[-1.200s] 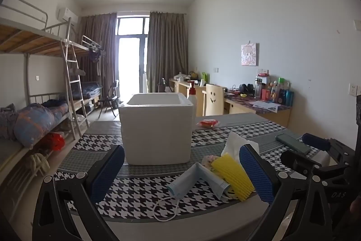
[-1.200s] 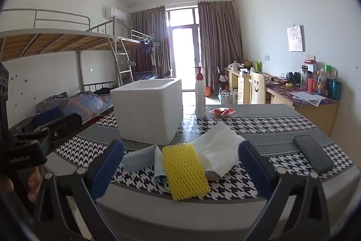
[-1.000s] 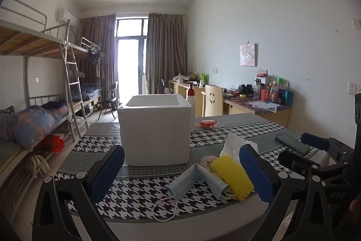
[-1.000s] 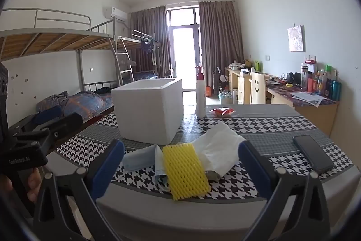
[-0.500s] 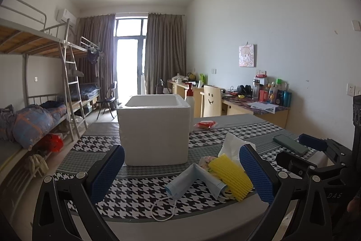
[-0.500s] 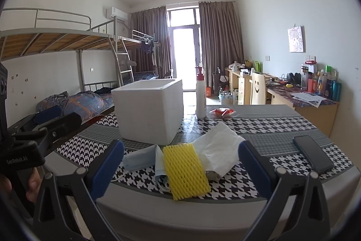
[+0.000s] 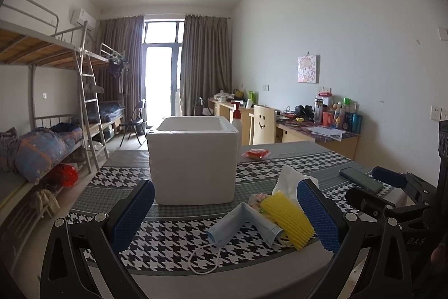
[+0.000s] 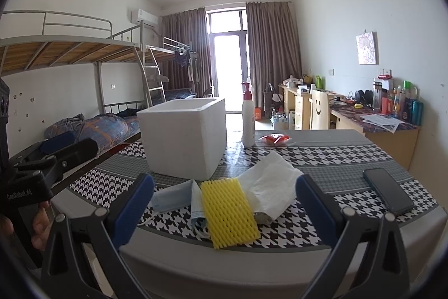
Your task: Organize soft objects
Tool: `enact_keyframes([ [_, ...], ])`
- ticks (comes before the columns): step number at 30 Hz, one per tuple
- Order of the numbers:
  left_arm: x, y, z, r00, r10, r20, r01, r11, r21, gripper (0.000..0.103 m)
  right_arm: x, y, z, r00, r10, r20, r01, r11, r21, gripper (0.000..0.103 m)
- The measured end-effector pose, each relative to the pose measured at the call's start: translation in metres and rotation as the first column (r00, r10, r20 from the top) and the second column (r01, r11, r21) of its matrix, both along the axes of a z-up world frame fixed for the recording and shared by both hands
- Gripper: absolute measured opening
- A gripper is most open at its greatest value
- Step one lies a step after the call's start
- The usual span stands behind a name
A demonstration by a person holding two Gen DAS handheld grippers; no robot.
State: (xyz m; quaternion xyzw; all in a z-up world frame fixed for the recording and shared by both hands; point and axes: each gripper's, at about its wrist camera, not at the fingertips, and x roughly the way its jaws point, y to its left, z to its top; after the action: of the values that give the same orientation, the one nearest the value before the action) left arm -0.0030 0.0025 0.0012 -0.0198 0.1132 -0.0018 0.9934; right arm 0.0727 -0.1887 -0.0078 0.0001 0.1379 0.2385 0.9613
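I hold both claws, left gripper [image 7: 225, 215] and right gripper [image 8: 224, 208], spread wide before the foam box [image 8: 183, 136]; yellow net [image 8: 228, 212], mask [image 7: 240, 223] and tissue [image 8: 270, 184] lie in front of it.

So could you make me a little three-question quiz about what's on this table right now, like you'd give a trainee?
1. True or false: the yellow foam net lies partly on top of the blue face mask.
2. Multiple choice: where is the dark phone relative to the soft pile, seen from the right wrist camera? A) inside the white foam box B) to the right, apart from the pile C) under the white tissue
3. Fill in: the jaws of the left gripper and the right gripper are both ____.

Key: 1 true; 2 B; 3 open, holding nothing.
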Motion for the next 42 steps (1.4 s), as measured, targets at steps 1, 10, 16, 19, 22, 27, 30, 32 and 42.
enact_keyframes([
  [1, 0.000, 0.000, 0.000, 1.000, -0.001, 0.000, 0.001, 1.000, -0.002, 0.102, 0.000, 0.000, 0.000, 1.000, 0.000, 0.002, 0.000, 1.000, -0.001, 0.102],
  [10, 0.002, 0.005, -0.001, 1.000, 0.010, -0.004, -0.010, 1.000, -0.014, 0.102, 0.001, 0.002, 0.001, 1.000, 0.002, 0.006, -0.002, 1.000, -0.003, 0.102],
  [16, 0.002, 0.003, 0.000, 1.000, 0.002, -0.005, -0.002, 1.000, -0.008, 0.102, 0.001, 0.002, 0.002, 1.000, 0.009, 0.006, -0.009, 1.000, 0.002, 0.102],
  [19, 0.002, 0.002, -0.002, 1.000, 0.002, -0.009, -0.002, 1.000, -0.014, 0.102, 0.001, 0.004, 0.002, 1.000, 0.008, 0.007, -0.008, 1.000, -0.003, 0.102],
  [22, 0.004, 0.002, -0.003, 1.000, -0.004, -0.021, 0.003, 1.000, -0.016, 0.102, 0.001, 0.004, 0.003, 1.000, 0.001, 0.008, -0.001, 1.000, -0.004, 0.102],
  [27, 0.008, 0.003, -0.003, 1.000, -0.011, -0.029, 0.010, 1.000, -0.014, 0.102, 0.004, 0.002, 0.002, 1.000, -0.007, 0.003, 0.007, 1.000, -0.002, 0.102],
  [30, 0.014, 0.003, -0.004, 0.999, -0.028, -0.043, 0.027, 1.000, -0.008, 0.102, 0.007, 0.002, 0.002, 1.000, -0.012, 0.002, 0.012, 1.000, -0.006, 0.102],
  [32, 0.017, 0.003, -0.006, 0.998, -0.035, -0.048, 0.035, 0.999, -0.006, 0.102, 0.010, 0.002, 0.001, 1.000, -0.012, -0.003, 0.012, 1.000, -0.008, 0.102],
  [42, 0.044, 0.007, -0.016, 0.992, -0.050, -0.112, 0.049, 0.999, -0.010, 0.102, 0.031, 0.002, -0.008, 0.999, -0.031, -0.043, 0.030, 0.999, -0.023, 0.102],
])
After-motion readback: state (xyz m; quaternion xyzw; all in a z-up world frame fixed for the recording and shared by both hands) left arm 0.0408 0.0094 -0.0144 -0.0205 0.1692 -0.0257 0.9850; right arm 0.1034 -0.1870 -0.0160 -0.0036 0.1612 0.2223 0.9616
